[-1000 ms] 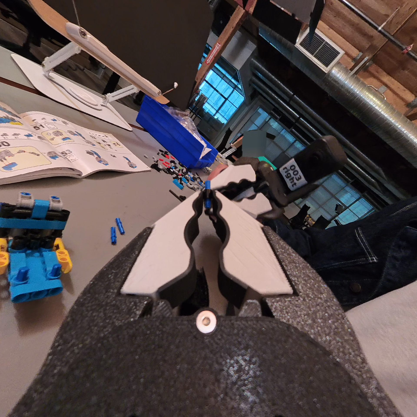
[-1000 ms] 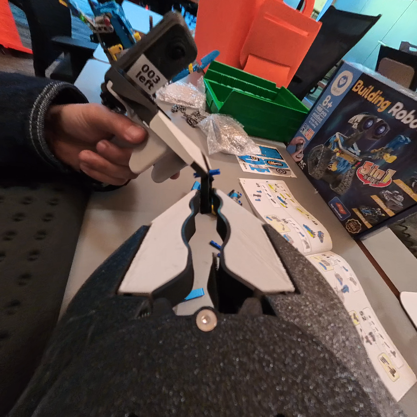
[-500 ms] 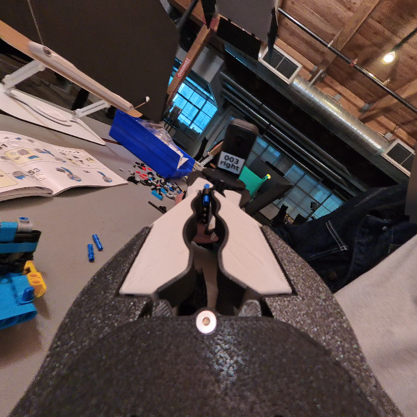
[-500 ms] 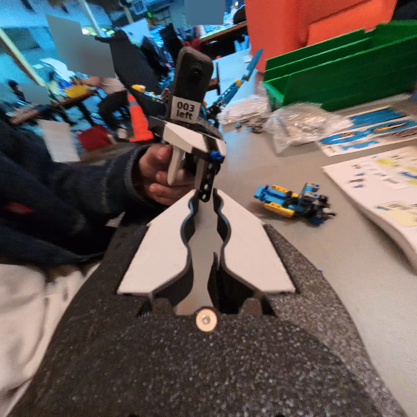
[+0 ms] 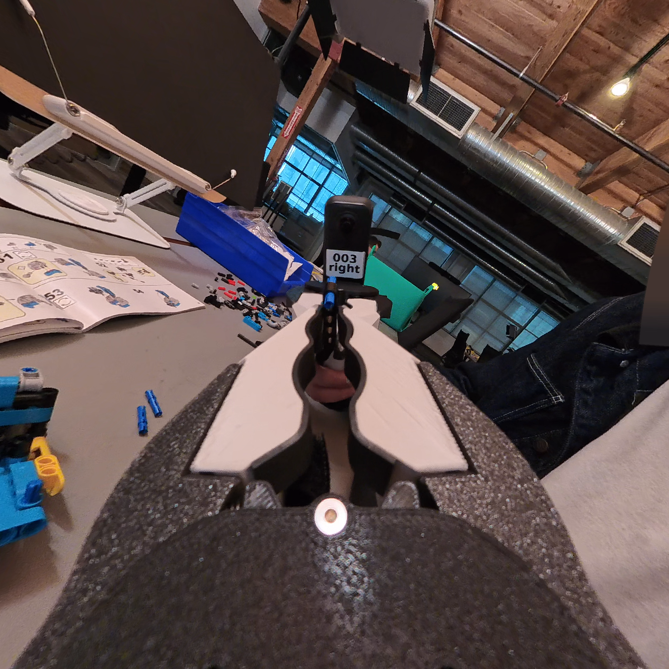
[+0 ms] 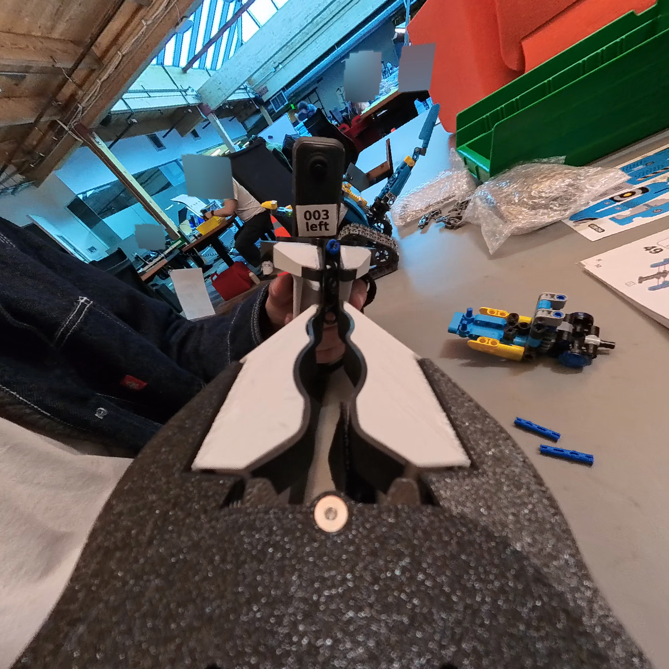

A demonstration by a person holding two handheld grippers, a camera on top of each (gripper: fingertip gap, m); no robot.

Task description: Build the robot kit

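Both tools face each other mid-frame, off the bench (image 5: 119,365): your left tool (image 5: 328,315) pinches the blue pin (image 5: 329,299), your right tool (image 6: 330,311) clamps the black beam (image 6: 331,286), lined up end-on.

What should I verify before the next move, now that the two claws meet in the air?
1. Left claw shut on the blue pin: ok.
2. Right claw shut on the black beam: ok.
3. Pin at the beam's top end: ok.
4. Pin pushed fully into the hole: cannot tell.
5. Toy car lies apart from both claws: ok.
6. Claws raised off the table: ok.
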